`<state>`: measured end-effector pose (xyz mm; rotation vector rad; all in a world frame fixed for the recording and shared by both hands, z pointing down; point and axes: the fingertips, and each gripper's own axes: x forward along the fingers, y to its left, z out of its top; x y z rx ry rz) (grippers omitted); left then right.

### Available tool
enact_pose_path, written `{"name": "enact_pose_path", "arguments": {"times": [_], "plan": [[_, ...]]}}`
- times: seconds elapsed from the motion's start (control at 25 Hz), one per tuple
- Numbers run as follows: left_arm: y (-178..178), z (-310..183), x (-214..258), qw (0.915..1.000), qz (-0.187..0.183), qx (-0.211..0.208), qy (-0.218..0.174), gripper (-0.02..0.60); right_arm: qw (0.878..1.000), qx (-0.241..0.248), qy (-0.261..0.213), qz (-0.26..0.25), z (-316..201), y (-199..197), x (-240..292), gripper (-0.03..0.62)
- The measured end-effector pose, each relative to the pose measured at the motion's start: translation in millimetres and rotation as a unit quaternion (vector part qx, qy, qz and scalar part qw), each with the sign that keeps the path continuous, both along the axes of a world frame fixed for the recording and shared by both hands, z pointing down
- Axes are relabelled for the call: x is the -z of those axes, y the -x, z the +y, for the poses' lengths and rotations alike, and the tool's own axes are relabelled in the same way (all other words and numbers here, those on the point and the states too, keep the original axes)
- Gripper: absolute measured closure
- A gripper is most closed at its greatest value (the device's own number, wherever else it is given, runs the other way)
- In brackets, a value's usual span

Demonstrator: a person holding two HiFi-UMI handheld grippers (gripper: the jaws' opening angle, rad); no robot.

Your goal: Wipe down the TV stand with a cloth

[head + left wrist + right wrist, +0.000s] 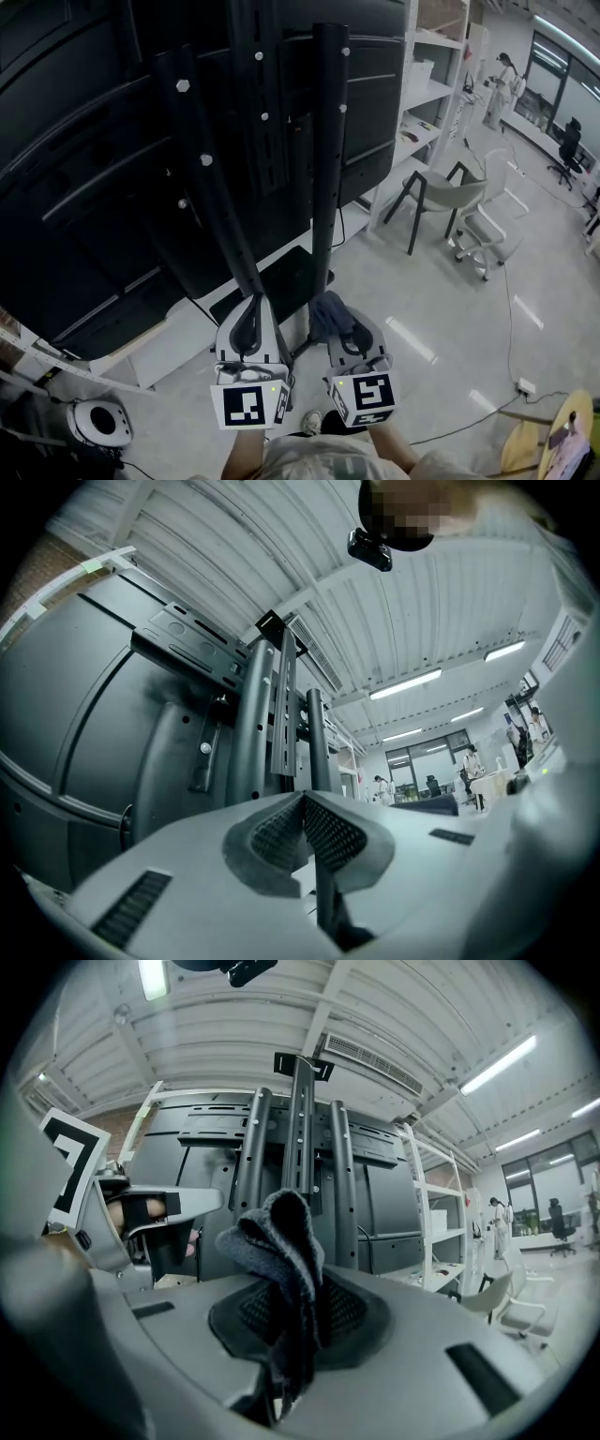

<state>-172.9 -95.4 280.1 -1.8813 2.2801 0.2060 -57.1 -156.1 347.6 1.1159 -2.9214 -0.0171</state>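
Observation:
The black TV stand [328, 141] rises in front of me with two upright posts, and the back of the dark TV [84, 187] is mounted on it. Its flat base [281, 281] rests on the floor. My left gripper [251, 305] is shut and holds nothing, its tips close to the foot of the left post [211, 169]. In the left gripper view the gripper [302, 799] has its jaws meeting, with the posts [262, 714] just beyond. My right gripper [342, 328] is shut on a dark grey cloth [330, 314]. The cloth [281, 1241] sticks up from the jaws, short of the stand [300, 1138].
A white shelf unit [427, 94] stands right of the stand, with a grey chair [450, 192] and a white chair [487, 234] beyond. A power strip [525, 385] and cable lie on the floor. A white round device [98, 424] sits at lower left. A person [502, 89] stands far off.

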Motion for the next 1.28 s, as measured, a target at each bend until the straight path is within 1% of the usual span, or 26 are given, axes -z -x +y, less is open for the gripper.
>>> {"name": "enact_pose_path", "arguments": {"times": [0.12,0.2,0.32,0.44,0.56,0.76,0.96,1.04,1.12,1.16,1.2,1.24,1.28], "plan": [[-2,-7,4,0.9999,-0.008,0.014,-0.005,0.566,1.0,0.023,-0.004,-0.007,-10,9,3,0.537],[-3,-8,4,0.9997,-0.01,0.021,0.001,0.566,0.999,0.038,-0.011,-0.006,-13,12,9,0.537],[3,-10,5,0.9991,-0.004,0.042,-0.003,0.566,0.998,0.054,-0.016,-0.02,-19,18,16,0.537],[1,-13,1,0.9987,-0.004,0.051,0.004,0.566,0.997,0.07,-0.013,-0.026,-24,21,17,0.537],[1,-12,3,0.9982,-0.007,0.06,0.002,0.566,0.997,0.075,-0.019,-0.028,-28,21,21,0.537],[9,-7,8,0.9964,-0.008,0.084,-0.005,0.566,0.996,0.086,-0.026,-0.03,-30,26,27,0.537],[14,-3,7,0.9949,-0.006,0.1,0.0,0.566,0.994,0.098,-0.032,-0.025,-28,29,30,0.537],[16,-2,9,0.994,-0.009,0.108,0.008,0.567,0.993,0.106,-0.039,-0.023,-28,32,34,0.537],[20,-1,13,0.9926,-0.016,0.119,0.019,0.566,0.991,0.116,-0.063,-0.021,-27,39,49,0.537],[22,0,17,0.9919,-0.02,0.124,0.022,0.566,0.989,0.121,-0.082,-0.017,-27,44,60,0.537],[24,1,21,0.9913,-0.025,0.128,0.023,0.566,0.986,0.123,-0.112,-0.008,-26,50,75,0.537],[26,3,25,0.9908,-0.029,0.131,0.022,0.566,0.981,0.119,-0.154,0.007,-26,56,93,0.537],[27,5,30,0.9904,-0.033,0.133,0.021,0.566,0.973,0.109,-0.203,0.022,-26,62,115,0.537]]}}
